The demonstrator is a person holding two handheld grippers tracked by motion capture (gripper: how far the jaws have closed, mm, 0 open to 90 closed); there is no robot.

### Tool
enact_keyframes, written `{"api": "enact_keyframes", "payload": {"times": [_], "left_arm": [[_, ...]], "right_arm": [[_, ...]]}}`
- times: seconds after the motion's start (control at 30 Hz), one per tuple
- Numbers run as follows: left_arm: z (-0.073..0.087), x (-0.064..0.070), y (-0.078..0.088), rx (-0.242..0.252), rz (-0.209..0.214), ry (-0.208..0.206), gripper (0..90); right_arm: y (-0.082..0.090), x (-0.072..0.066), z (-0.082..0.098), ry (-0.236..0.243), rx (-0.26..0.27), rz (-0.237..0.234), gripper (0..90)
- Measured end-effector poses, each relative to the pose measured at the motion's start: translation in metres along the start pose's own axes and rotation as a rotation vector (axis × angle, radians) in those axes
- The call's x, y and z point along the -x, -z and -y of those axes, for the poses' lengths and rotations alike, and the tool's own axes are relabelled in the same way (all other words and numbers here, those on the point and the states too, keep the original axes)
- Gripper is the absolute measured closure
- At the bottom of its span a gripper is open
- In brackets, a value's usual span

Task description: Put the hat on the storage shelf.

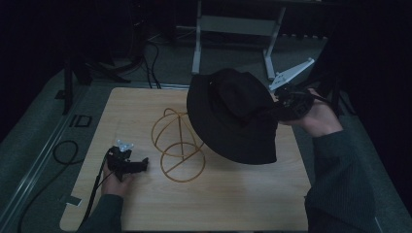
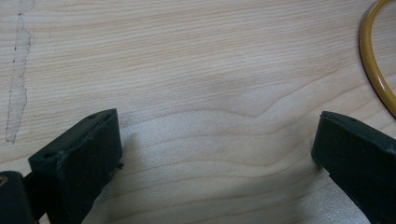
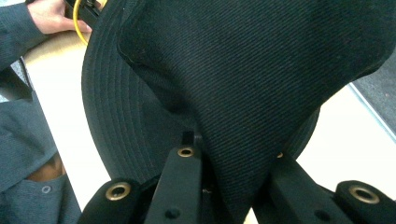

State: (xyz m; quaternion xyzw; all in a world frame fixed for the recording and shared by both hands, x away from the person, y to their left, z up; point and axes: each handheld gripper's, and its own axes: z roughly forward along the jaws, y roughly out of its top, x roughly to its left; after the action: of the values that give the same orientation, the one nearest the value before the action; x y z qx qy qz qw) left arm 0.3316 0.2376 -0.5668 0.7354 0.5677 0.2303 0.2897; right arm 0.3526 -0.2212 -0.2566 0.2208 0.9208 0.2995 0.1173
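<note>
Jaws of the right gripper (image 3: 229, 186) are clenched on a fold of the black hat (image 1: 233, 114); in the right gripper view the dark twill cloth is pinched between the two black jaws and rises away from them, with the stitched brim curving off to the left. In the high view the right gripper (image 1: 286, 104) sits at the hat's right edge, held in the person's right hand (image 1: 318, 116), and the hat hangs raised above the tabletop (image 1: 145, 204), tilted, with its crown toward the far side and its brim drooping toward the near side. The hat's lower brim overlaps the right part of the yellow wire stand (image 1: 177, 145), which stands on the tabletop near its middle; whether the brim touches the wire cannot be told.

Jaws of the left gripper (image 2: 215, 154) are released: in the left gripper view they stand wide apart over bare wood grain, with nothing between them, and an arc of the yellow wire stand (image 2: 373, 70) shows at the upper right. In the high view the left gripper (image 1: 127, 162) rests low at the tabletop's near left, just beside the stand's base ring, held in the left hand (image 1: 116, 182).
</note>
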Motion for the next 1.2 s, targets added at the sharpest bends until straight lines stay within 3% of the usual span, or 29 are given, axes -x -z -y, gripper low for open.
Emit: {"api": "enact_keyframes", "payload": {"times": [1.2], "left_arm": [[-0.001, 0.001, 0.0, -0.004, 0.005, -0.007, 1.8]], "right_arm": [[-0.015, -0.023, -0.048, 0.138, 0.012, -0.077, 84.9]]}}
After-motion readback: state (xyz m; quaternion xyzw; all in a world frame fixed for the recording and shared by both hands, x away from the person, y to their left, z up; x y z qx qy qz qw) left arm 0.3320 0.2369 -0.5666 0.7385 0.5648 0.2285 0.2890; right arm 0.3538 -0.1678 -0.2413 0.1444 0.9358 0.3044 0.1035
